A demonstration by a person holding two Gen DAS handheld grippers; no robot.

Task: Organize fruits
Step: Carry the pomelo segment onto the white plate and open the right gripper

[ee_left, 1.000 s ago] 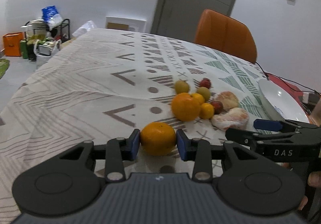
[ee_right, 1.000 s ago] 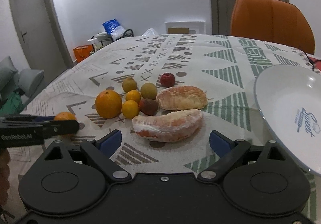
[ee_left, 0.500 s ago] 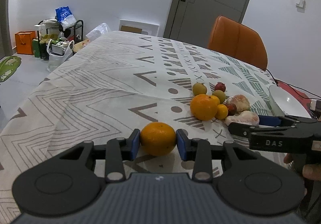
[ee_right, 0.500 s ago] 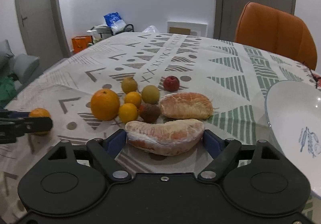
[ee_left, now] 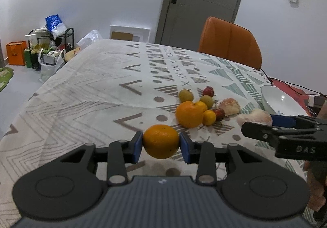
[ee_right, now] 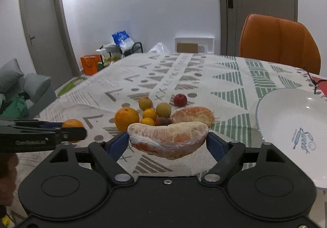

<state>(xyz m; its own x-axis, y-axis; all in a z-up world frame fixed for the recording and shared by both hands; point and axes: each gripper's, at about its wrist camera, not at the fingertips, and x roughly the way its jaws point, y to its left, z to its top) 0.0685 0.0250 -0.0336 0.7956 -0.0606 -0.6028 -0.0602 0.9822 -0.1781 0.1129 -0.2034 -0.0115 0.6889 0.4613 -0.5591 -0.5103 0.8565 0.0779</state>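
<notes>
- The plate (ee_right: 290,123) runs off the right edge of the right wrist view; in the left wrist view only a sliver shows.
- The left tool's (ee_left: 161,142) body covers the near tabletop (ee_left: 85,93).
- The small dark fruit (ee_right: 165,121) sits half hidden behind the pomelo segment (ee_right: 167,138).
- Items on the far rack (ee_left: 51,44) are too small to identify.
- The hand (ee_left: 315,193) is cut off at the right edge.

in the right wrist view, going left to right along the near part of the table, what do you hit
left gripper holding a small orange → big round orange → peeled pink pomelo segment clamped in the right gripper → white ceramic plate with blue lettering
</notes>
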